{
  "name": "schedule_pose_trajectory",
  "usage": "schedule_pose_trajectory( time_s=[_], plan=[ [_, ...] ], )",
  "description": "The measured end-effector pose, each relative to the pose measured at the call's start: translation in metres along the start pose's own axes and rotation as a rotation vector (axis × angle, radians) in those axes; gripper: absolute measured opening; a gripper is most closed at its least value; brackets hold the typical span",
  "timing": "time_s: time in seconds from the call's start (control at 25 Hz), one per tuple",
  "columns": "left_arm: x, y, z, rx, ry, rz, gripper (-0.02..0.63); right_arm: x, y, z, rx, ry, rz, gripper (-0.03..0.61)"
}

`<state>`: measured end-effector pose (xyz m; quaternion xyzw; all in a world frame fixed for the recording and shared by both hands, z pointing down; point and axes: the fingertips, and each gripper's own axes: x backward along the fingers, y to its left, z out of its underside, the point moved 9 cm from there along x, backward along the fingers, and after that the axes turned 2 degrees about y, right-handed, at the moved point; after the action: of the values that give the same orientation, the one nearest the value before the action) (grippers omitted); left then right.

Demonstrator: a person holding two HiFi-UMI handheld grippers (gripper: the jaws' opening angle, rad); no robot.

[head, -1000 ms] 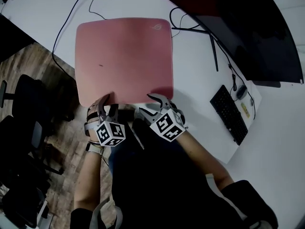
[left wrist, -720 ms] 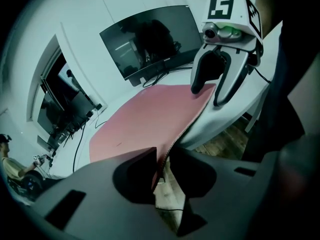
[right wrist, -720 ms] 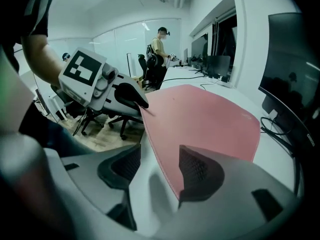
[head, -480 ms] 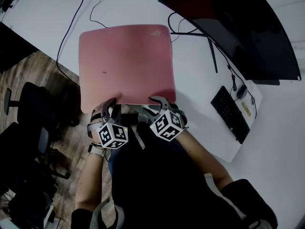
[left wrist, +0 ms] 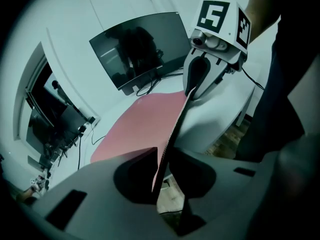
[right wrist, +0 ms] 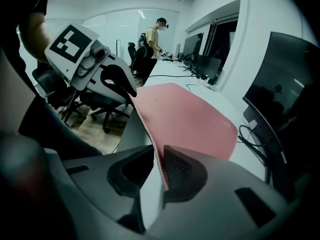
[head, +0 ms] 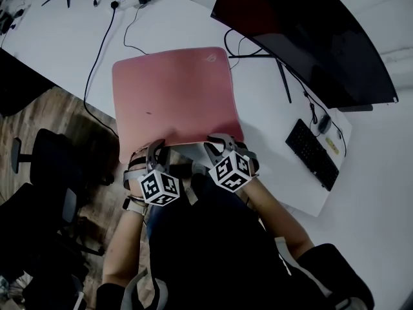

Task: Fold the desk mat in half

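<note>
Desk (head: pixel 58 41): mat (head: pixel 174 95) edge, seemingly lifted, inside just-closing left claw (head: pixel 153 148), right claw (head: pixel 222 141).

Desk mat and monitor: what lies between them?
A looped black cable lies on the white desk between desk mat and monitor; the head view shows it.

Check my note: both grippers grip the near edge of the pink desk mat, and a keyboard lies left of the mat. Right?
No: the head view shows the keyboard right of the desk mat, not left. The rest holds: the left gripper and right gripper, jaws having just closed, each pinch the pink mat's near edge between them.
</note>
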<state>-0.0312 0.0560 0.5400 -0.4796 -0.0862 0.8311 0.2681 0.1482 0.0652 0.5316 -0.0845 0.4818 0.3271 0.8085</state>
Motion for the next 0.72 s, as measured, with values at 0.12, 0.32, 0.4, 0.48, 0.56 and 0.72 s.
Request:
schedule_pose_trajectory(
  time_s=[0.12, 0.32, 0.4, 0.48, 0.56, 0.72],
  plan=[
    [0.001, 0.009, -0.003, -0.044, -0.019, 0.015, 0.077, 0.003, -0.006, -0.007, -0.007, 0.010, 0.030, 0.061],
    [0.006, 0.027, -0.002, -0.038, -0.054, 0.056, 0.077, 0.006, -0.015, -0.022, -0.010, 0.046, 0.059, 0.054],
    [0.007, 0.038, -0.001, -0.019, -0.068, 0.076, 0.075, 0.006, -0.021, -0.028, -0.024, 0.058, 0.073, 0.053],
    [0.007, 0.047, 0.000, -0.031, -0.079, 0.092, 0.072, 0.006, -0.025, -0.035, -0.034, 0.069, 0.093, 0.052],
    [0.006, 0.052, -0.001, -0.060, -0.089, 0.103, 0.063, 0.005, -0.029, -0.042, -0.033, 0.083, 0.117, 0.052],
    [0.007, 0.064, -0.001, -0.078, -0.120, 0.123, 0.054, 0.007, -0.033, -0.055, -0.033, 0.104, 0.162, 0.052]
  ],
)
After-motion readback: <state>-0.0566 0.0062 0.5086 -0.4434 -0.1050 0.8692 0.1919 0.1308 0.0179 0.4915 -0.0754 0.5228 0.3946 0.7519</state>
